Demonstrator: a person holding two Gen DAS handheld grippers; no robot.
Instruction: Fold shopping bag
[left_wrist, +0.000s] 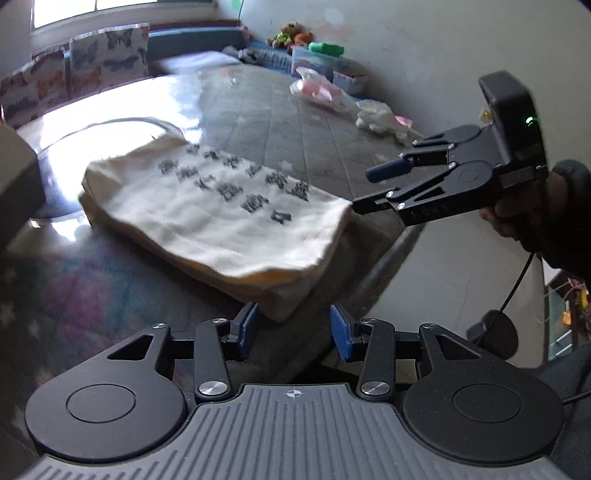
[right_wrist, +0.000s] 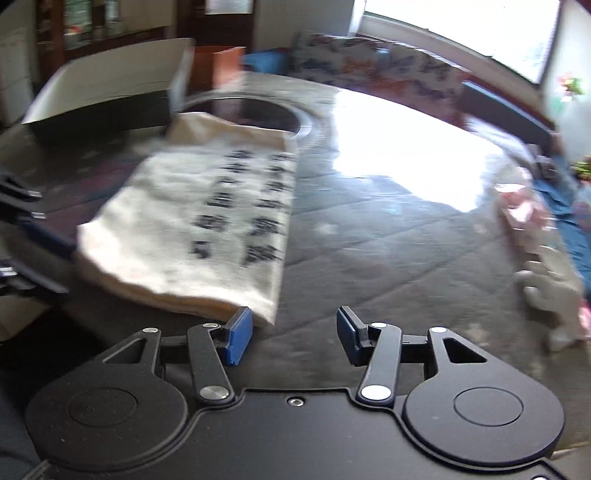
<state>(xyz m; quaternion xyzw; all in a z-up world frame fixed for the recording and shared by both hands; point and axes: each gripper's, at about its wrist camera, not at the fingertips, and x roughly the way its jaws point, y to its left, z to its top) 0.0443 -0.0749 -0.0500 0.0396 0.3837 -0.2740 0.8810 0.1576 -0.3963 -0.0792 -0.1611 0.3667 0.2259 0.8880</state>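
A: Currently, where is the bag (left_wrist: 218, 214)?
B: I see it folded flat on the quilted table (left_wrist: 295, 122); cream canvas, dark print facing up.
A: Grippers?
B: Left gripper (left_wrist: 293, 326) and right gripper (right_wrist: 295, 332) both released, gripping nothing.

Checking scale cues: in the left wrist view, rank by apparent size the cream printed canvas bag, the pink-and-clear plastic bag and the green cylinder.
1. Cream printed canvas bag
2. Pink-and-clear plastic bag
3. Green cylinder

The last two lie farther away, so true sizes stay unsure.

Cream cloth shopping bag (left_wrist: 218, 218) (dark print facing up) lies folded flat on the quilted surface.
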